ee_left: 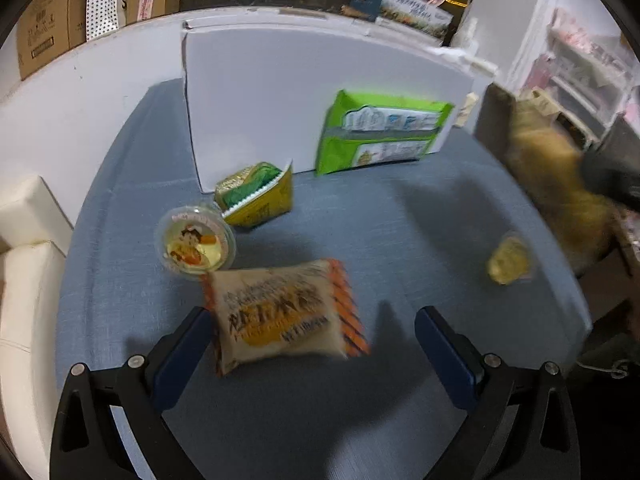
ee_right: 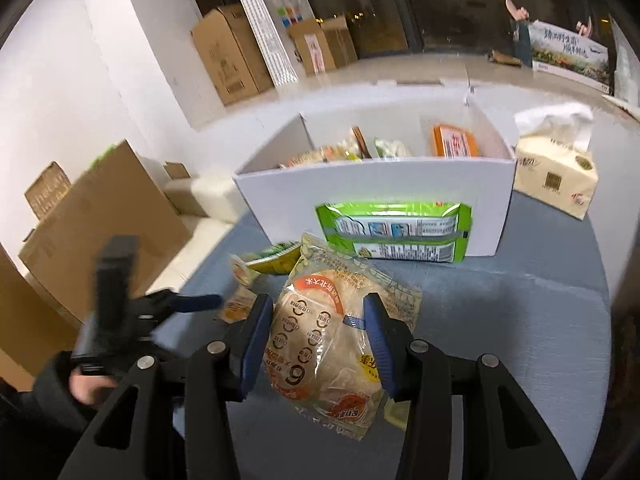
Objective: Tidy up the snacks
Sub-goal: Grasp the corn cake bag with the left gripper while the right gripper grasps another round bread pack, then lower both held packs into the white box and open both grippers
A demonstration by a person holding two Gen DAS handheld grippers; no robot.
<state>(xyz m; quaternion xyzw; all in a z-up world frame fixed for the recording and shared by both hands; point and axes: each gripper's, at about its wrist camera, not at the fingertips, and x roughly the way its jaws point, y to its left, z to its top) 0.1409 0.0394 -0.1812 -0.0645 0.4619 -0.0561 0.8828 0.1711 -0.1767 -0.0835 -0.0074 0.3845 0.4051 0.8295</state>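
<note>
Two blue-padded grippers at work: right gripper (ee_right: 316, 344) clamped on a clear-wrapped snack bag (ee_right: 332, 344), lifted over the blue surface (ee_right: 520, 320); left gripper (ee_left: 312, 344) spread wide above an orange-edged packet (ee_left: 284, 320) lying flat. Just beyond, a lidded cup (ee_left: 195, 239) beside a yellow-green pouch (ee_left: 256, 194). Farther back, a green pack (ee_right: 394, 230) leaning against the white box (ee_right: 280, 200), already holding several snacks.

Snack-strewn blue table (ee_left: 400, 216), white box (ee_left: 280, 92)
</note>
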